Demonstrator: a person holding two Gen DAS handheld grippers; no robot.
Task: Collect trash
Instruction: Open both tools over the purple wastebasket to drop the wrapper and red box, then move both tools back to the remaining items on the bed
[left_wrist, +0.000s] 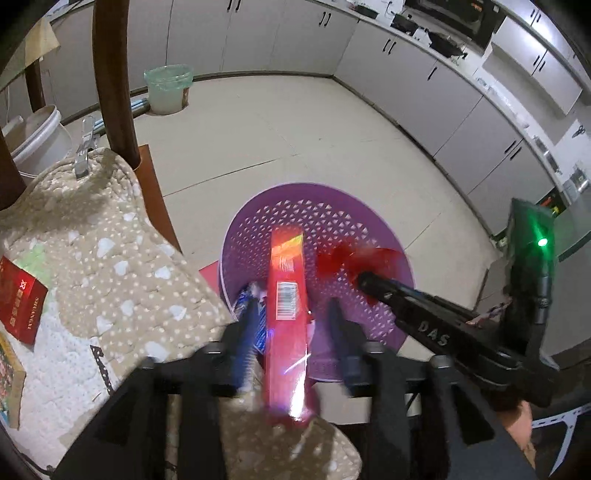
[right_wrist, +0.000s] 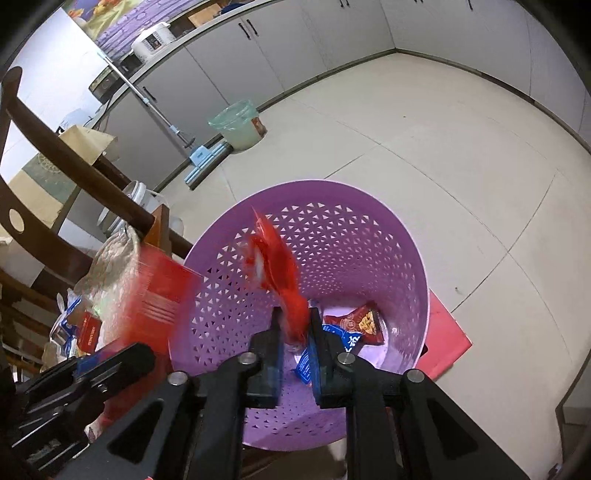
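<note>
The round purple perforated plastic basket (right_wrist: 354, 236) stands on the floor to receive trash. Above it, the left hand-held gripper (left_wrist: 295, 325) is spread around a long red cardboard box (left_wrist: 288, 295); the right hand-held gripper (right_wrist: 293, 325) pinches a crumpled red wrapper (right_wrist: 277, 266).

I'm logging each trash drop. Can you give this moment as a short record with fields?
bin: purple basket, on floor by chair
left claw: open around red box, above basket
right claw: shut on red wrapper, over basket
already in basket: blue packet, dark red packet
left on chair: red pack
</note>
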